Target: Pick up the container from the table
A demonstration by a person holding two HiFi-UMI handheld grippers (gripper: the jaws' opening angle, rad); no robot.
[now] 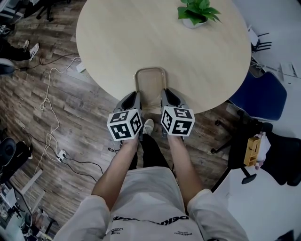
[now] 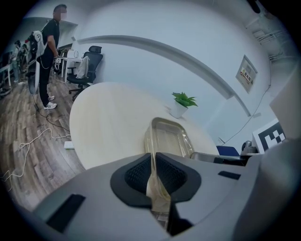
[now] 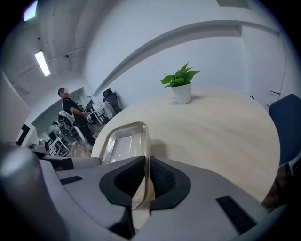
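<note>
The clear container [image 1: 150,89] lies open side up at the near edge of the round tabletop [image 1: 113,42]. Its long axis runs straight away from me, toward the potted plant [image 1: 197,12]. My left claw [image 2: 154,160] is clamped on its left long wall, the pads pinching the thin rim. My right claw [image 3: 146,162] grips the right long wall the same way, nearly closed.

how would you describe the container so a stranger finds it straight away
Start at the round pale wooden table; at its near edge, in front of the person, lies the container, with the left gripper and right gripper each closed on one long wall. It is a clear, empty, rounded rectangular tray, unlike the green potted plant at the far side.
</note>
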